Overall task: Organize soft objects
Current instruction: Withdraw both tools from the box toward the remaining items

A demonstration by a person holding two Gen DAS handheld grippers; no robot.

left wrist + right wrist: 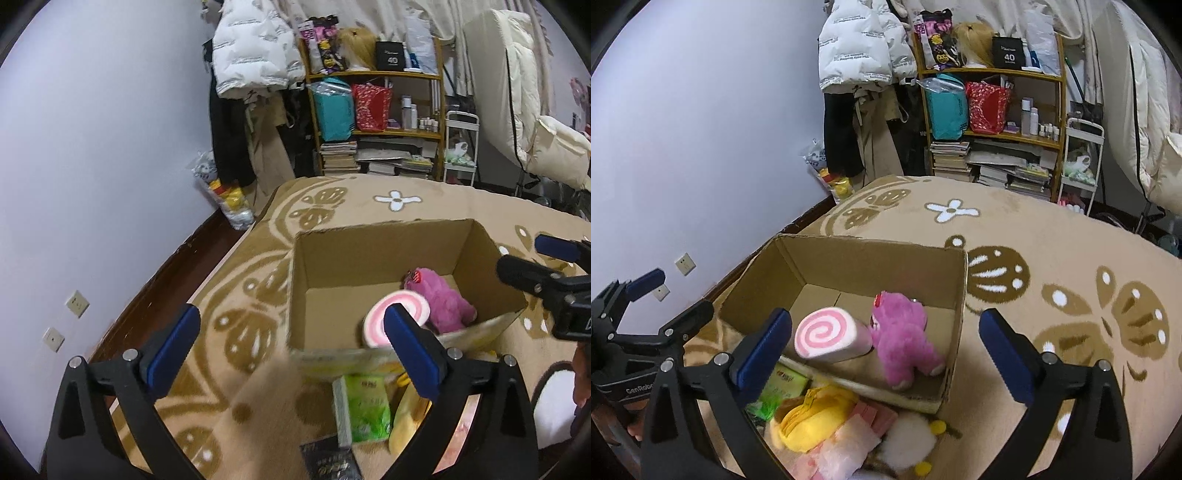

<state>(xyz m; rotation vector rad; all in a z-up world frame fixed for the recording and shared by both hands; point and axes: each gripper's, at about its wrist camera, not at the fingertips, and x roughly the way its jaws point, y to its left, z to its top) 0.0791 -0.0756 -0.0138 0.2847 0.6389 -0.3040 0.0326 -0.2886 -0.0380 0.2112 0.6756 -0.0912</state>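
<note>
Both grippers are hovering released and empty over the cardboard box (955,295), which is holding the pink bear (905,332) and swirl roll (827,336). Remaining soft items, notably the yellow plush (809,421), are lying below the right gripper (882,347), nearer its jaws than the left gripper (291,350).

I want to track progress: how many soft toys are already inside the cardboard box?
2. The pink swirl roll leans at the near wall of the box; the pink bear lies beside it, to the right. Others may be hidden below the near wall.
</note>
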